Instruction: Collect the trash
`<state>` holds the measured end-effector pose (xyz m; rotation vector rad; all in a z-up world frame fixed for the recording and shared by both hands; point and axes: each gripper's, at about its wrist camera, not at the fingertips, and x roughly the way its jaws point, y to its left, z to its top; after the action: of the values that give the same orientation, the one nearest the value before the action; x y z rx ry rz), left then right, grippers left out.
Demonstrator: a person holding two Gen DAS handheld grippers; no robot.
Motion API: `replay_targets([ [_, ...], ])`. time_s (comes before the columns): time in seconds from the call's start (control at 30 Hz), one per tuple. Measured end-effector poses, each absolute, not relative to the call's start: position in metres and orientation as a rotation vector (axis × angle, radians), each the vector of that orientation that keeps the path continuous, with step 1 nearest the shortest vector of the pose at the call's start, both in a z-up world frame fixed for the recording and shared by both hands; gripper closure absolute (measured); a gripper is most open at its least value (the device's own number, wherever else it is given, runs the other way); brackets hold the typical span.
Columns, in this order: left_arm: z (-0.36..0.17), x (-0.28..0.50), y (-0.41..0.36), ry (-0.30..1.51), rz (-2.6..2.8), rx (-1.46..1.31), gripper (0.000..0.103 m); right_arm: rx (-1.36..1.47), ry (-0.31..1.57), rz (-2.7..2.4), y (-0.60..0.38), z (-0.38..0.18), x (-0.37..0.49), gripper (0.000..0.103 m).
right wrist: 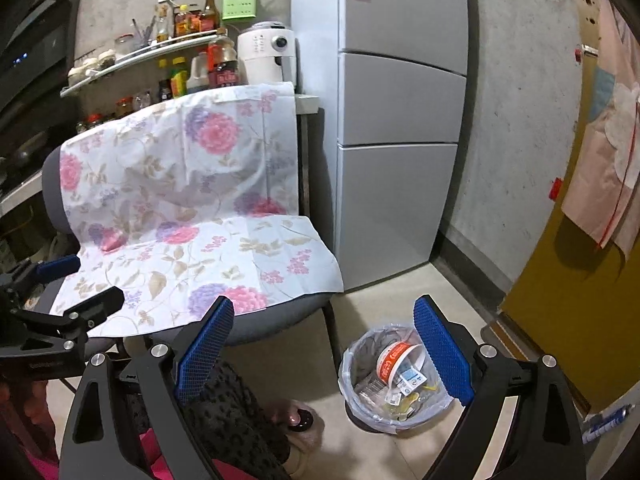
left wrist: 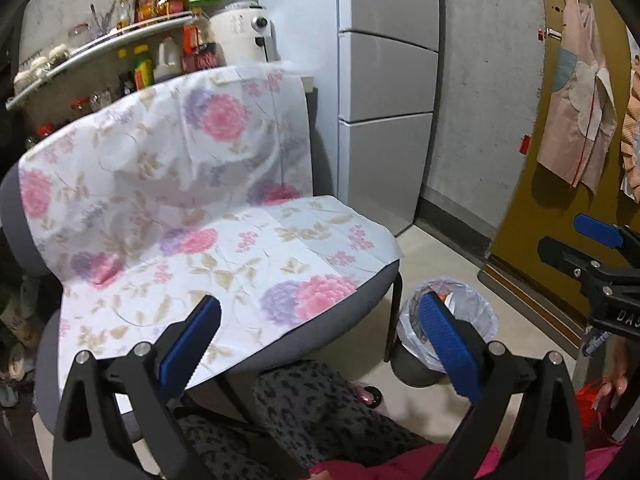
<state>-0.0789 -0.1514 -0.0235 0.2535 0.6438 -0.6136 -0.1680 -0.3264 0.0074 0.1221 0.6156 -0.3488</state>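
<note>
A small bin (right wrist: 394,380) lined with a clear plastic bag stands on the floor right of the chair; it holds a red-and-white paper cup (right wrist: 394,360) and wrappers. It also shows in the left wrist view (left wrist: 472,328), partly behind my finger. My left gripper (left wrist: 320,344) is open and empty, held above the chair's front edge. My right gripper (right wrist: 324,344) is open and empty, above the floor just left of the bin. Each gripper shows at the edge of the other's view.
A grey chair (left wrist: 352,312) draped with a floral cloth (left wrist: 192,216) fills the left. A tall grey fridge (right wrist: 400,120) stands behind it. Shelves with bottles and jars (right wrist: 176,56) are at the back left. A yellow door (right wrist: 580,312) is right. The person's legs and slipper (right wrist: 296,420) are below.
</note>
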Motion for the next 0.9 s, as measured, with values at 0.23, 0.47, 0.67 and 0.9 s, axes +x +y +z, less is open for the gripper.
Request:
replay_targets([
  [0.23, -0.013, -0.081, -0.140, 0.655, -0.604, 0.210, 0.007, 0.118, 0.588, -0.348, -0.326, 0.018, -0.177, 0.012],
  [0.47, -0.012, -0.079, -0.135, 0.660, -0.598, 0.191, 0.007, 0.123, 0.593, -0.358, -0.326, 0.016, -0.177, 0.012],
  [0.67, -0.012, -0.079, -0.135, 0.662, -0.599, 0.191, 0.007, 0.117, 0.592, -0.352, -0.325, 0.015, -0.176, 0.012],
  [0.9, -0.007, -0.078, -0.134, 0.654, -0.596, 0.189, 0.007, 0.131, 0.585, -0.364, -0.328, 0.015, -0.177, 0.012],
])
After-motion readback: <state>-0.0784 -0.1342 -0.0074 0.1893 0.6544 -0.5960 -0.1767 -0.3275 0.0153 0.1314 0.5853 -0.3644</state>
